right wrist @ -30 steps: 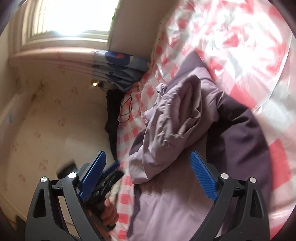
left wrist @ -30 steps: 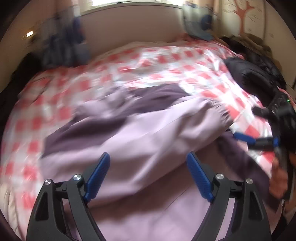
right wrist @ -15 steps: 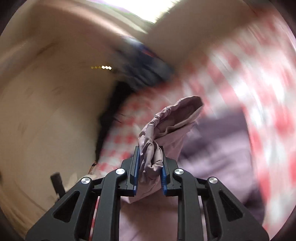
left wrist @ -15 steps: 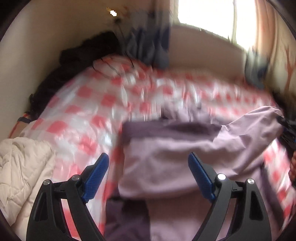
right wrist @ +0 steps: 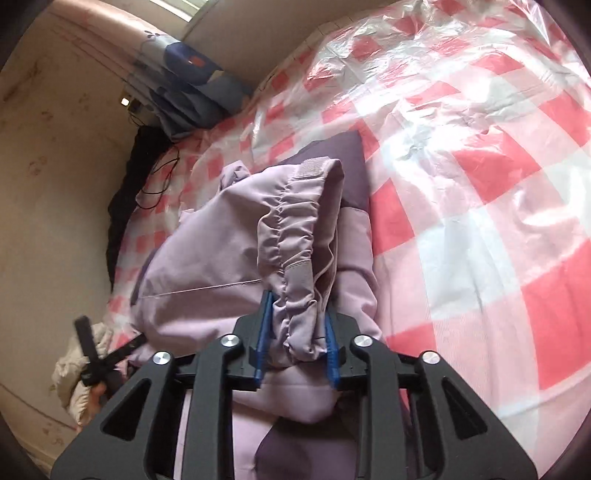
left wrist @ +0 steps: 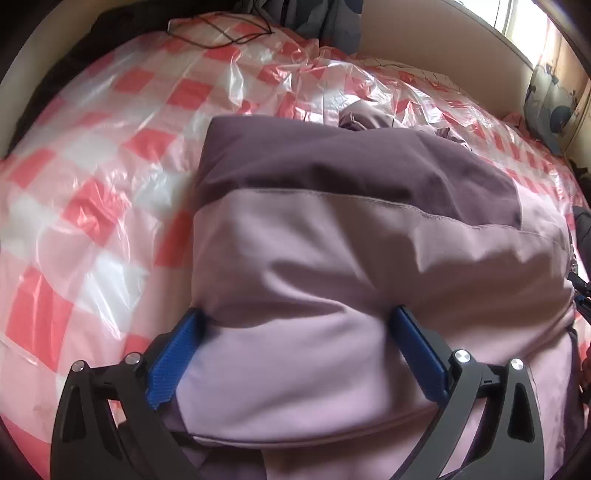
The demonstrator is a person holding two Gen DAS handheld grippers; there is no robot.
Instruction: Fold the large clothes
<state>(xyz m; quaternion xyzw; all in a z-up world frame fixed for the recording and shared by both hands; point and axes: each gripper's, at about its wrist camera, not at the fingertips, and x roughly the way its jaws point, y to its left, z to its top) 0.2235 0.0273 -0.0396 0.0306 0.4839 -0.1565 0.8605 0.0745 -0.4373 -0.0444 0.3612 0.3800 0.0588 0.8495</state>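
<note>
A lilac jacket with dark purple panels (left wrist: pixel 351 266) lies on a bed under clear plastic over a red and white check cover (left wrist: pixel 110 147). My left gripper (left wrist: pixel 295 350) is open, its blue pads (left wrist: pixel 173 362) pressed down on either side of a lilac fold of the jacket. My right gripper (right wrist: pixel 295 339) is shut on the gathered elastic sleeve cuff (right wrist: pixel 295 258), holding the sleeve across the jacket body (right wrist: pixel 207 266). The left gripper shows at the lower left of the right wrist view (right wrist: pixel 92 354).
Dark clothes (left wrist: pixel 55 74) lie along the bed's far left edge. A blue-patterned curtain (right wrist: pixel 184 85) hangs by the wall. A cream quilt (right wrist: pixel 74 373) sits at the bed's near corner. A black cable (left wrist: pixel 229 33) lies on the plastic.
My right gripper shut on the sleeve cuff and carried it across the jacket. My left gripper swung left and came down onto the jacket.
</note>
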